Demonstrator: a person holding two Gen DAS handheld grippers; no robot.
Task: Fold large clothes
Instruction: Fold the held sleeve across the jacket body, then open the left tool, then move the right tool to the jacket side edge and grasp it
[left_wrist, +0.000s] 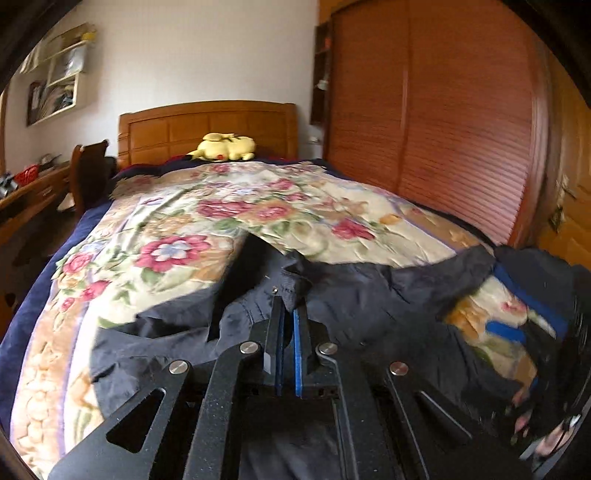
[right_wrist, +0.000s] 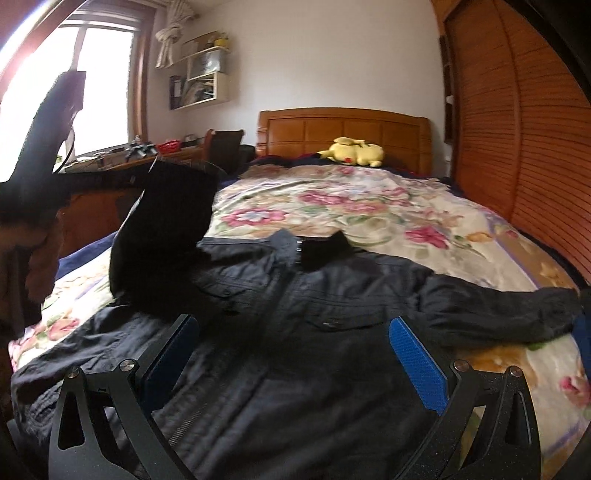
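My left gripper (left_wrist: 289, 308) pinches a fold of the jacket (right_wrist: 295, 332) on the bed (right_wrist: 369, 206); my right gripper (right_wrist: 293, 332) hovers with jaws wide, empty. Next: lay that fold across the jacket's front.

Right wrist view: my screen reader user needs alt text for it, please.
A dark jacket lies front-up on a floral bedspread, with the open right gripper above its lower half. At left, the left gripper lifts one sleeve; a yellow plush toy sits by the headboard.

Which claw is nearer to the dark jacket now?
Left. The left claw is shut on a fold of the dark jacket; the right claw is open above its front, touching nothing.
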